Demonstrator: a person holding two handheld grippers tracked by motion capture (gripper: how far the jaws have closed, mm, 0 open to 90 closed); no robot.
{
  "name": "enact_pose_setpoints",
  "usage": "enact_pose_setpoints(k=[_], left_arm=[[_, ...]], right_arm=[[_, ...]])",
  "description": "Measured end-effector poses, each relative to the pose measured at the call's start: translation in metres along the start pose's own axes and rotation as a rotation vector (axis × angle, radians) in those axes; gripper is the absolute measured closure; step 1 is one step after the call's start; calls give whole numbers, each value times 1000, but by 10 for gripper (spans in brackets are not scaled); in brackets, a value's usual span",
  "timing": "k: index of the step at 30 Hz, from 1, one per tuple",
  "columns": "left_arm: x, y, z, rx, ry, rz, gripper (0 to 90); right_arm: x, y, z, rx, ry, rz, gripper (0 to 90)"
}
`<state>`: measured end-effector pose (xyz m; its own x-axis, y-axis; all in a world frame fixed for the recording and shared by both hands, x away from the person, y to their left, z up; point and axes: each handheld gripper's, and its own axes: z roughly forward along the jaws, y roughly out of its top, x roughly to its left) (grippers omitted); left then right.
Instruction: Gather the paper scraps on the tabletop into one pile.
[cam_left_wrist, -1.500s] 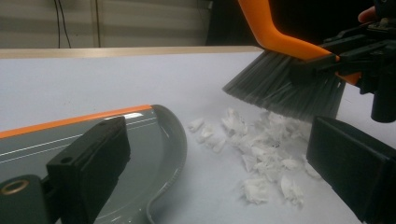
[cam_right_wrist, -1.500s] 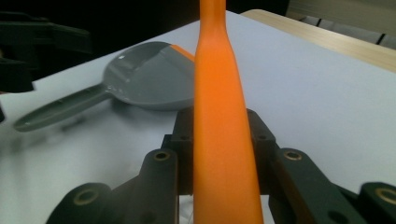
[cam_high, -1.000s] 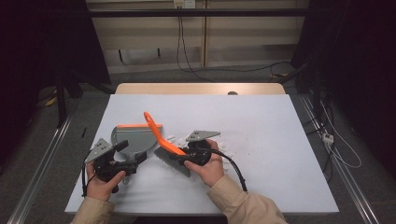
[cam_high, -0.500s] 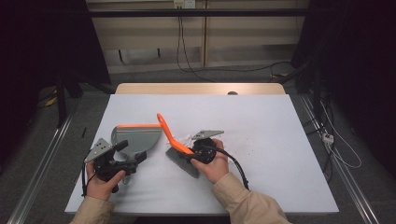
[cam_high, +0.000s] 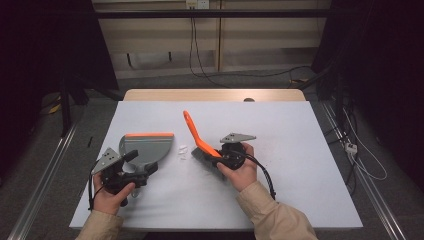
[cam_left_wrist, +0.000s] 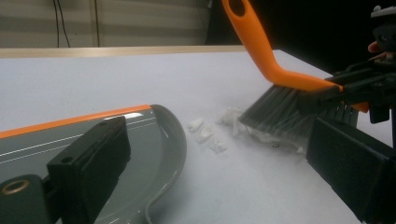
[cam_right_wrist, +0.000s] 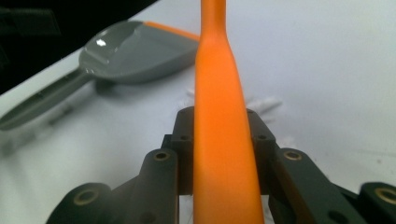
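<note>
A grey dustpan (cam_high: 147, 147) with an orange front edge lies flat on the white table (cam_high: 310, 165). My left gripper (cam_high: 142, 164) rests at its handle end. In the left gripper view its jaws stand wide apart, with the pan (cam_left_wrist: 140, 140) under the left one. An orange-handled brush (cam_high: 196, 134) with grey bristles (cam_left_wrist: 285, 112) is held up at a slant, my right gripper (cam_high: 215, 159) shut on its handle (cam_right_wrist: 219, 140). Small white scraps (cam_high: 182, 151) lie between the pan's mouth and the bristles, the scraps (cam_left_wrist: 205, 133) loose on the table.
The table's far edge is a bare wooden strip (cam_high: 215, 95). Beyond it are a wall with hanging cables (cam_high: 192, 45) and dark floor. Metal rails (cam_high: 45, 180) run along both sides of the table. A cable (cam_high: 265, 175) trails from my right gripper.
My right gripper has carried the brush to the right, away from the dustpan's mouth, leaving the scraps in the open. The left gripper and the dustpan have stayed put.
</note>
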<state>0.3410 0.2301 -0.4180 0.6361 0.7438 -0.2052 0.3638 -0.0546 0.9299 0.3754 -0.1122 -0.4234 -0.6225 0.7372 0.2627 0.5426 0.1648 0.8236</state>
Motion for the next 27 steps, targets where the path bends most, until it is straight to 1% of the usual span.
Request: enact_pose_setpoints(k=[2, 4, 7, 9, 11, 12, 14, 16, 18, 21, 23, 27], left_arm=[[0, 0, 0, 0, 0, 0, 59], [0, 0, 0, 1, -1, 1, 60], [1, 0, 0, 1, -1, 1, 59], [1, 0, 0, 1, 2, 1, 60], [1, 0, 0, 3, 1, 3, 60], [1, 0, 0, 7, 0, 7, 60], [1, -1, 0, 8, 0, 8, 59], [1, -1, -1, 7, 0, 8, 60], [2, -1, -1, 6, 0, 4, 60], [2, -1, -1, 2, 3, 0, 59], [1, -1, -1, 3, 1, 2, 59], [0, 0, 0, 1, 0, 5, 60]], right_arm=[[3, 5, 3, -26, -6, -2, 716], [7, 10, 9, -38, -7, 3, 716], [13, 14, 22, -41, -12, -1, 716], [17, 15, 33, -32, -12, 3, 716], [20, 15, 42, -33, -2, 23, 716], [21, 15, 47, -27, -4, 24, 716], [22, 13, 55, -7, -29, 21, 716], [20, 9, 62, 16, -6, 49, 716], [20, 8, 61, 21, -42, 22, 716], [17, 8, 55, 43, -59, 15, 716], [12, 6, 49, 53, -70, 22, 716], [0, 2, 34, 45, -98, 44, 716]])
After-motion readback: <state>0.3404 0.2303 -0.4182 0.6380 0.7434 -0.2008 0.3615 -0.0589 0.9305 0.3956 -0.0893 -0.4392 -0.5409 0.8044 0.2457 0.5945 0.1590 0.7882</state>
